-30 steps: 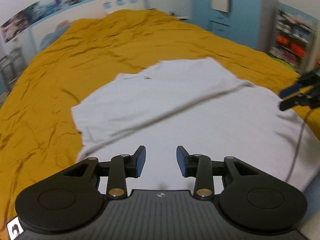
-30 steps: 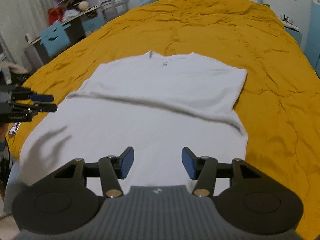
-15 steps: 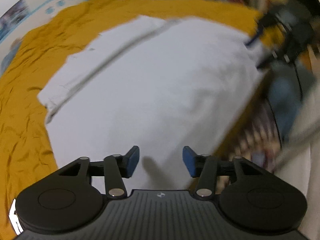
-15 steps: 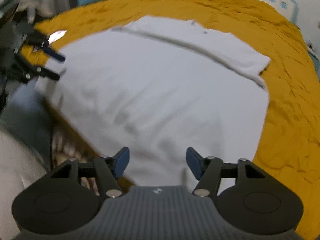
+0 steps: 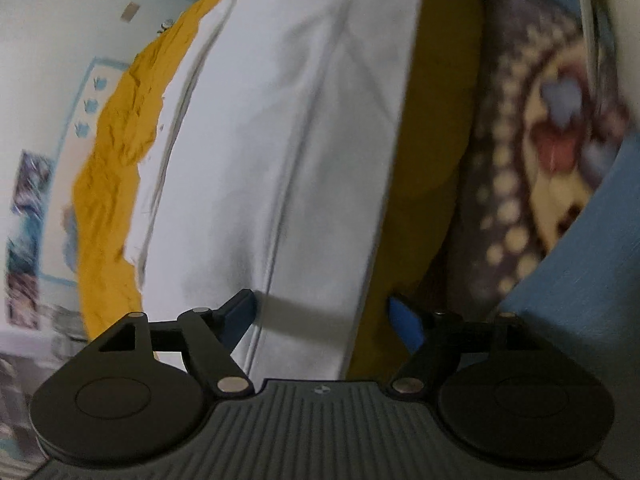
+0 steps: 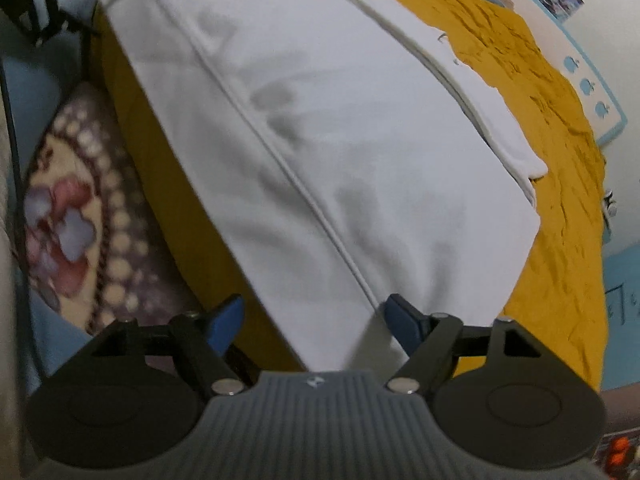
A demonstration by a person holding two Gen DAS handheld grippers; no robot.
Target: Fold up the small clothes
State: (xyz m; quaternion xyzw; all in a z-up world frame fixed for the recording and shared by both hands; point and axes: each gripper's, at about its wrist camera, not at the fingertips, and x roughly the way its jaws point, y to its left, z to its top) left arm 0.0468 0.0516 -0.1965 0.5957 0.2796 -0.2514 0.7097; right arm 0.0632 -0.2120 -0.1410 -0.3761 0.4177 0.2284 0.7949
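Note:
A white T-shirt (image 5: 304, 128) lies spread on the yellow bedspread (image 5: 108, 168), its hem hanging over the bed's near edge. My left gripper (image 5: 322, 320) is open, its fingers straddling the hem band at one bottom corner. In the right wrist view the same shirt (image 6: 340, 152) fills the middle. My right gripper (image 6: 314, 318) is open, its fingers either side of the hem at the other bottom corner. Neither gripper holds cloth. The left gripper (image 6: 36, 12) shows as a dark shape at the far top left of the right wrist view.
A patterned floor rug (image 5: 540, 152) lies below the bed edge, also seen in the right wrist view (image 6: 72, 216). The yellow bedspread (image 6: 552, 160) extends beyond the shirt. A blue-trimmed headboard (image 6: 592, 92) and a wall with posters stand at the far end.
Both grippers have dropped down and tilted from above the shirt to its hem at the bed edge. Their jaws have opened wider and now straddle the hem corners.

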